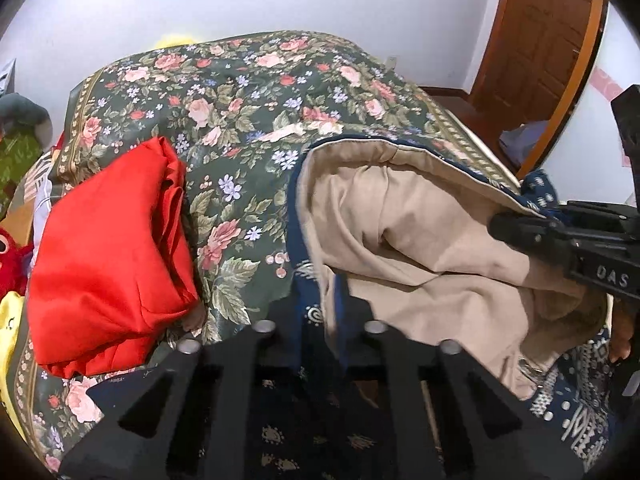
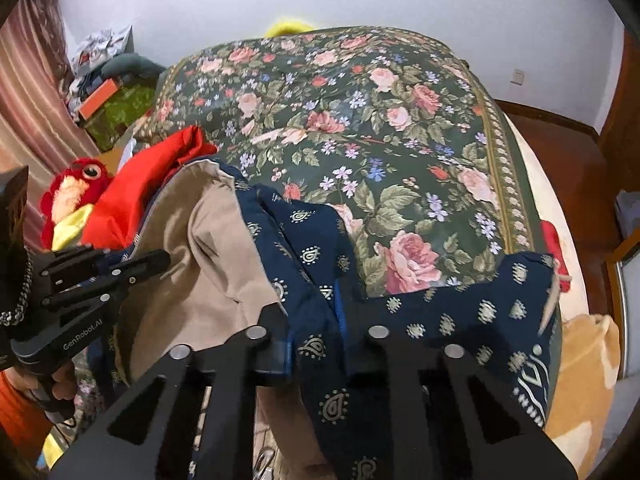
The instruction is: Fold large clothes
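Note:
A large navy paisley garment [image 2: 308, 248] with a beige lining [image 1: 420, 216] lies bunched on the near part of the bed. At the bottom of the left wrist view, my left gripper [image 1: 324, 306] is shut on a fold where the navy edge meets the lining. My right gripper [image 2: 316, 312] is shut on a navy fold nearer the garment's right side. Each gripper shows in the other's view: the right gripper [image 1: 500, 224] pinches the hem at the right, and the left gripper [image 2: 160, 258] comes in from the left over the lining. A hand [image 2: 56, 384] holds its handle.
A green floral bedspread [image 2: 380, 120] covers the bed beyond the garment. A folded red cloth [image 1: 108, 256] lies to the left, with a red plush toy [image 2: 76, 196] beside it. A cluttered corner [image 2: 104, 92] is at far left and a wooden door [image 1: 536, 48] at far right.

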A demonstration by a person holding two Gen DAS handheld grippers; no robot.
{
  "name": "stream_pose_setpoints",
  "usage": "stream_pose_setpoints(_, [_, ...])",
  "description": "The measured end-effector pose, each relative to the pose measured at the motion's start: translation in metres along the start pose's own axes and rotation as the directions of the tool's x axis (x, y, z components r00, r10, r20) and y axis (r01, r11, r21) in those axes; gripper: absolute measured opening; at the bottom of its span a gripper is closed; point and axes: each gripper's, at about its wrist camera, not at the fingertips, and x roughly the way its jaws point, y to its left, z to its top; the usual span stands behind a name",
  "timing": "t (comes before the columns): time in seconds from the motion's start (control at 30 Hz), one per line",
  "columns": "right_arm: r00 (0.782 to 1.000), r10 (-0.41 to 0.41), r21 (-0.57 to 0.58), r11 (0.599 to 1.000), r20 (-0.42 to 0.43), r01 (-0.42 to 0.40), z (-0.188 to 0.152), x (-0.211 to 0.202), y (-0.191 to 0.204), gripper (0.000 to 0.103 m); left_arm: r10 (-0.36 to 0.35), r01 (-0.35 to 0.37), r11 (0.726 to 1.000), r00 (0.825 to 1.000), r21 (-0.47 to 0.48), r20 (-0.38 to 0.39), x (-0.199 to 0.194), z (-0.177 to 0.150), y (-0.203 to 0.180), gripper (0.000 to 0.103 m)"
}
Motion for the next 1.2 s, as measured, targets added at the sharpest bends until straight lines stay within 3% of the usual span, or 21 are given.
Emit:
stream_pose_setpoints(0.23, [0.994,0.063,0.012,0.998,0.087,-0.064,-0.008,-0.059,0.009,0.011,-0.091,0.089,0.996,0.993,0.02,0.076,-0.052,0.006,-0.017,0.005])
stream_pose_setpoints(0.4, [0.988,0.078,0.058,0.995,0.133,-0.086,-0.026,-0.106,0.006,0.011,-0.169,0.155,0.983,0.974,0.097,0.148,-0.109,0.0,-0.049,0.005])
stream_pose_setpoints(0.5, [0.987,0.083,0.071,0.993,0.138,-0.093,-0.044,-0.13,0.002,0.011,-0.176,0.153,0.978,0.97,0.142,0.168,-0.132,-0.013,-0.066,0.005])
stream_pose_setpoints(0.67, [0.994,0.054,0.066,0.996,0.096,-0.061,-0.083,-0.148,0.001,0.011,-0.198,0.178,0.967,0.975,0.181,0.1,-0.145,-0.046,-0.086,0.005])
stream_pose_setpoints(0.87, [0.999,0.037,0.109,0.993,0.027,-0.04,-0.13,-0.14,-0.005,0.011,-0.194,0.189,0.964,0.981,0.189,0.008,-0.136,-0.095,-0.102,0.005])
stream_pose_setpoints(1.07, [0.999,0.013,0.154,0.988,-0.044,-0.006,-0.165,-0.128,-0.013,0.011,-0.14,0.152,0.961,0.988,0.231,-0.07,-0.126,-0.141,-0.111,0.005])
stream_pose_setpoints(1.2, [0.998,0.004,0.164,0.986,-0.066,0.007,-0.176,-0.126,-0.013,0.011,-0.105,0.124,0.964,0.99,0.235,-0.092,-0.126,-0.162,-0.108,0.015])
